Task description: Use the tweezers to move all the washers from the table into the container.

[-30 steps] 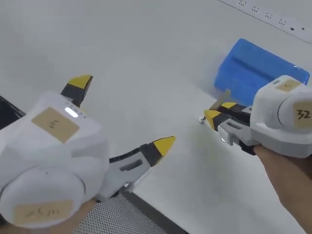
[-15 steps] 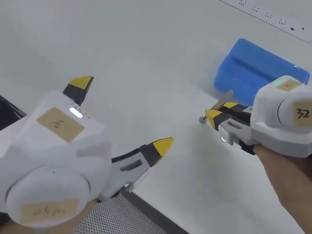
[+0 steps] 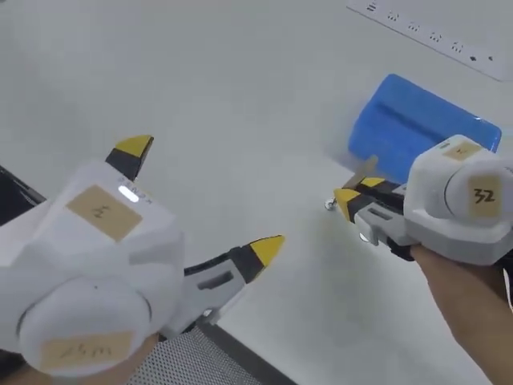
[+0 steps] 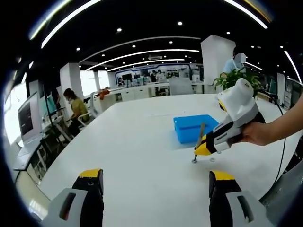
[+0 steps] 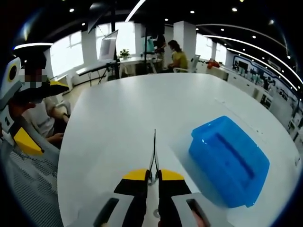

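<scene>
My right gripper (image 3: 351, 195) is shut on slim metal tweezers (image 5: 154, 150), which point forward over the white table (image 3: 240, 96). In the left gripper view the tweezers' tip (image 4: 195, 156) rests at a small washer (image 4: 194, 161), and a second washer (image 4: 211, 160) lies just beside it. The blue container (image 3: 421, 128) stands right behind the right gripper (image 4: 204, 147), an arm's width from the washers. My left gripper (image 3: 200, 198) hovers near the table's front edge with its yellow-tipped jaws wide open and nothing between them.
A white power strip (image 3: 425, 36) runs along the far right of the table. A grey mesh chair (image 3: 184, 357) sits below the front edge. Office desks and seated people (image 4: 75, 111) are far behind.
The head camera has shifted slightly. Both grippers keep about the same places, and the tweezers' tip stays at the washer.
</scene>
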The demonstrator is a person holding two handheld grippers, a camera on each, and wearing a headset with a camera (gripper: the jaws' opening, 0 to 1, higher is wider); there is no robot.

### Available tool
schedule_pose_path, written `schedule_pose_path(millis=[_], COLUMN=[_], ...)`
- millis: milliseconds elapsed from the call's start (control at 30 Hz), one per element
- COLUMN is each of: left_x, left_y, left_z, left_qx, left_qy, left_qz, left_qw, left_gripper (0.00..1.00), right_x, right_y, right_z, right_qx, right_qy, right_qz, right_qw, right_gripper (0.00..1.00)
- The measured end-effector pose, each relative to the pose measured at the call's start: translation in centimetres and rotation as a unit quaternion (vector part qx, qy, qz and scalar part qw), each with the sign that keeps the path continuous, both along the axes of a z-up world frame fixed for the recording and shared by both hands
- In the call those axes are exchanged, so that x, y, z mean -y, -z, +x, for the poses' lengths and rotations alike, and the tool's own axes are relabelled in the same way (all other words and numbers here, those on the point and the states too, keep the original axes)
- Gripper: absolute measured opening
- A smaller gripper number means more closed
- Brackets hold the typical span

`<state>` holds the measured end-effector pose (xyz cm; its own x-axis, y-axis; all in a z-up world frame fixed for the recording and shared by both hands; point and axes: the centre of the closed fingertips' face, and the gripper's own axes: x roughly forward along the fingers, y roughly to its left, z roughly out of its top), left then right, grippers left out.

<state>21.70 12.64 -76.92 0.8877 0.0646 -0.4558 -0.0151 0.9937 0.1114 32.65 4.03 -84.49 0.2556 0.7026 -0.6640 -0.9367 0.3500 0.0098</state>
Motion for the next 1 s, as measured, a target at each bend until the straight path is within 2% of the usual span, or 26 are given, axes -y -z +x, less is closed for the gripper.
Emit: schedule_pose_path(millis=[133,200,233,333,500,633,800,1000], left_x=[0.2,0.3,0.3,0.5,0.9,0.7,0.8,0.9], left_y=[0.0,-0.1,-0.1,0.0,0.5,0.3,0.5,0.7], left_z=[0.0,0.0,0.0,0.0,0.1,0.1,0.0,-0.1], left_qx=[0.002,0.003,0.004,0.000,-0.008,-0.002,-0.008,-0.014], left_qy=[0.004,0.007,0.008,0.012,0.025,0.020,0.024,0.028], left_qz=[-0.001,-0.001,-0.002,-0.001,0.007,0.001,0.006,0.003], left_qw=[1.0000,1.0000,1.0000,0.9999,0.9996,0.9998,0.9997,0.9995], left_gripper=[0.95,0.95,0.95,0.95,0.99,0.99,0.99,0.99], right_x=[0.0,0.1,0.2,0.2,0.7,1.3,2.2,2.7], right_y=[0.0,0.0,0.0,-0.8,-2.3,-3.5,-4.7,-6.3], right_z=[0.1,0.2,0.1,0.3,0.5,0.6,0.9,1.8], right_qx=[-0.010,-0.026,-0.033,-0.036,-0.029,-0.015,-0.010,0.011], right_qy=[0.011,0.022,0.026,0.034,0.043,0.048,0.066,0.075], right_qz=[-0.002,-0.003,-0.001,0.013,0.020,0.024,0.033,0.034], right_qw=[0.9999,0.9994,0.9991,0.9987,0.9985,0.9984,0.9972,0.9965], right_gripper=[0.03,0.02,0.02,0.02,0.02,0.02,0.03,0.03])
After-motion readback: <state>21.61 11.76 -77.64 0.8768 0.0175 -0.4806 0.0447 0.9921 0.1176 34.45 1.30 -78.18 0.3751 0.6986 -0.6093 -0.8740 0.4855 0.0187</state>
